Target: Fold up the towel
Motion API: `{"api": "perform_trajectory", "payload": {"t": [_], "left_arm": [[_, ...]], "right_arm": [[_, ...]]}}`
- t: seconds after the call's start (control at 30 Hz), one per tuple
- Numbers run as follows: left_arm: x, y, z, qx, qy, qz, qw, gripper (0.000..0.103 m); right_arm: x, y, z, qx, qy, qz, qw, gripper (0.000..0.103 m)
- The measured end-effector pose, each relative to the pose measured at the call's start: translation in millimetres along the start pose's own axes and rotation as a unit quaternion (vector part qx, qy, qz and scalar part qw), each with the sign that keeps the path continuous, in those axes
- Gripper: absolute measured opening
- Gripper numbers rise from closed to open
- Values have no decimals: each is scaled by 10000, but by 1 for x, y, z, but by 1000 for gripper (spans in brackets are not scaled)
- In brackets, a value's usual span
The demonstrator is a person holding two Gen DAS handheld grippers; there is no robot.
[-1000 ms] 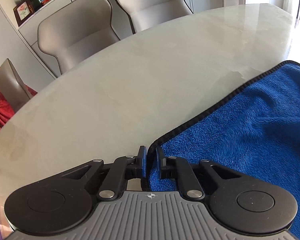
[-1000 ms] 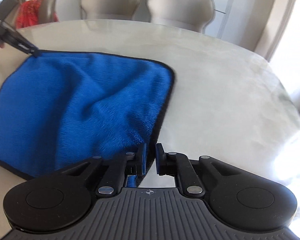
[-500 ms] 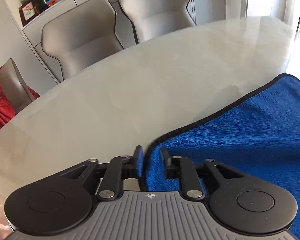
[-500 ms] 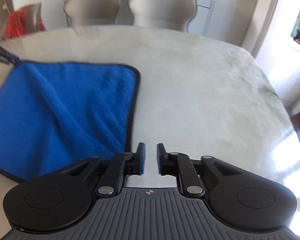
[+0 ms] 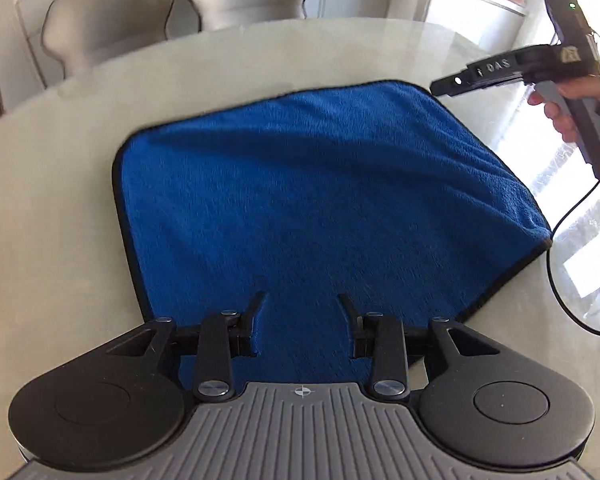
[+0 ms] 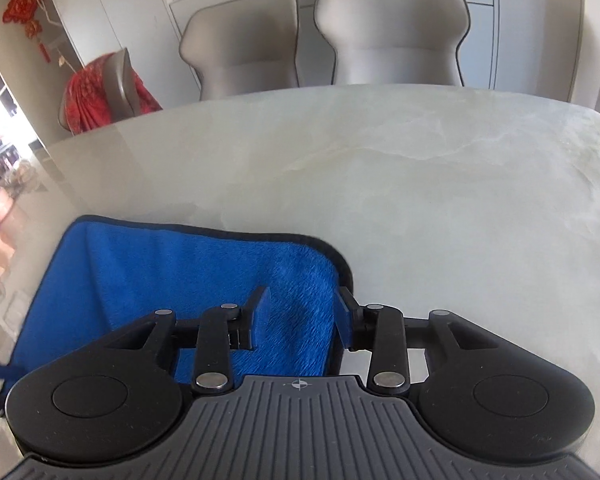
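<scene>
Blue towel point(image 5: 320, 200), flat on the marble table point(image 5: 60, 200): both corners let go within the last second, left gripper point(image 5: 302, 304) and right gripper point(image 6: 302, 300) now spread wide and empty above it (fold seemingly laid, next grasp pending).

Towel point(image 5: 320, 200) royal blue, black-edged; worktop point(image 6: 420, 184) pale cream, marbled; chairs point(image 6: 392, 28) beige-grey; claws black.
</scene>
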State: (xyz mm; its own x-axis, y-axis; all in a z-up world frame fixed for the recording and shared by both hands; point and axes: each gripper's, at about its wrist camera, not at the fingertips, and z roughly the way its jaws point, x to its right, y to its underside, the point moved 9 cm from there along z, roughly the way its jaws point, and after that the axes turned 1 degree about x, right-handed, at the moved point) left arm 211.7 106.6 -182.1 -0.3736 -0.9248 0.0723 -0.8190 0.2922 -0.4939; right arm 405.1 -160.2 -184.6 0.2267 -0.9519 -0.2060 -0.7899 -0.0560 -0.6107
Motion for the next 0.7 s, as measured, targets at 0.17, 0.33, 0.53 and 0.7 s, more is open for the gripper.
{"api": "perform_trajectory", "payload": {"t": [0.17,0.33,0.53,0.7], "left_arm": [[0,14,-2,-60,-128,42,9999,37],[-10,19,-8,-101,-159,-10,9998,37],[-12,22,-11,-126,-230,-12,9997,37],[-14,22,-11,-130,-217,-17,9997,37]], "right_arm": [[6,-1,17,-130,128,-70,9998,42],[3,-2,24,-38,231,-297,9993,42],[-9,-1,28,-27,308,-821,9961,12],[18,-15,29,38,1488,-1153,9821,1]]}}
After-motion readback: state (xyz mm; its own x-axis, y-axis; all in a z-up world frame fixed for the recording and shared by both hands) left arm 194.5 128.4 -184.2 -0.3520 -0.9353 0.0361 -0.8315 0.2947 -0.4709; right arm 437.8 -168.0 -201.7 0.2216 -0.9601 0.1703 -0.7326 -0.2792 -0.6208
